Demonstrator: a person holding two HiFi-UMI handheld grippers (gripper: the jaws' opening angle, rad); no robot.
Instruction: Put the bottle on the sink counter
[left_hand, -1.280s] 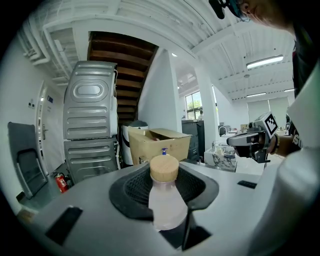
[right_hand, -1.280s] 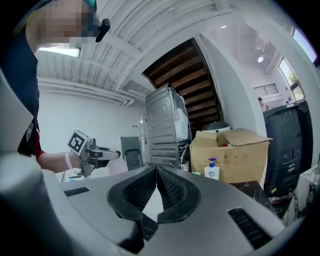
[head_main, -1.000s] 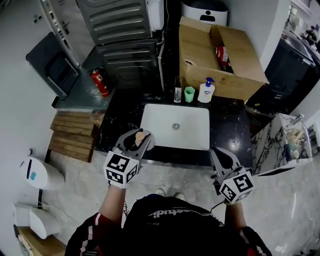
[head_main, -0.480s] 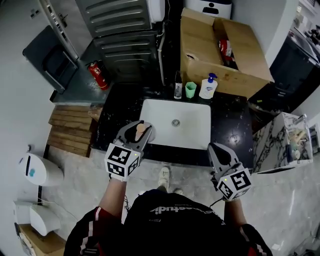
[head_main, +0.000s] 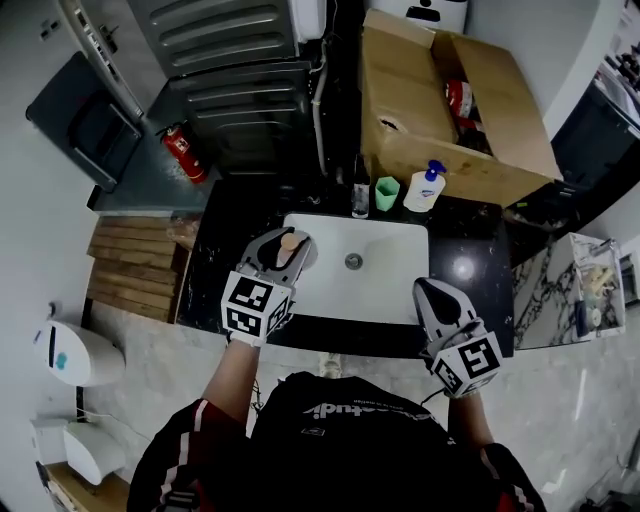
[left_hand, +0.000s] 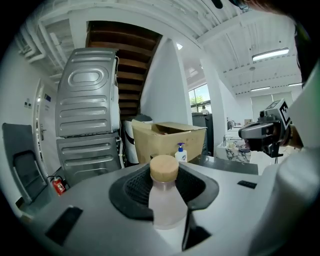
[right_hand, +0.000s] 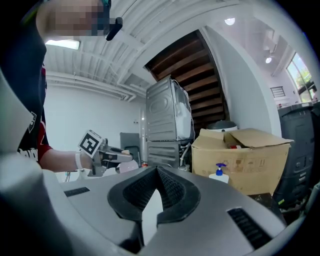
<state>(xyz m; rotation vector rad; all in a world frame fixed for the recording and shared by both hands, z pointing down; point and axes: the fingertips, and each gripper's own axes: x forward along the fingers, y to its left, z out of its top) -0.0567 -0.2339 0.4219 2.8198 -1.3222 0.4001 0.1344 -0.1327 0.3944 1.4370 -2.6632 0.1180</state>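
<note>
A small frosted bottle (left_hand: 165, 202) with a tan cork cap (head_main: 288, 243) stands upright between the jaws of my left gripper (head_main: 285, 250), which is shut on it. In the head view that gripper hangs over the left front corner of the white sink basin (head_main: 385, 290), at the edge of the black sink counter (head_main: 215, 270). My right gripper (head_main: 428, 292) is shut with nothing in it, above the counter's front edge at the right of the basin. Each gripper view shows the other gripper off to the side.
At the back of the counter stand a dark slim bottle (head_main: 359, 186), a green cup (head_main: 386, 192) and a white soap dispenser (head_main: 424, 187). Behind them sits an open cardboard box (head_main: 440, 100). A red fire extinguisher (head_main: 177, 153) and a wooden pallet (head_main: 130, 265) lie left.
Both grippers have moved forward toward the sink; the left one, still holding the bottle, now reaches over the basin's left corner.
</note>
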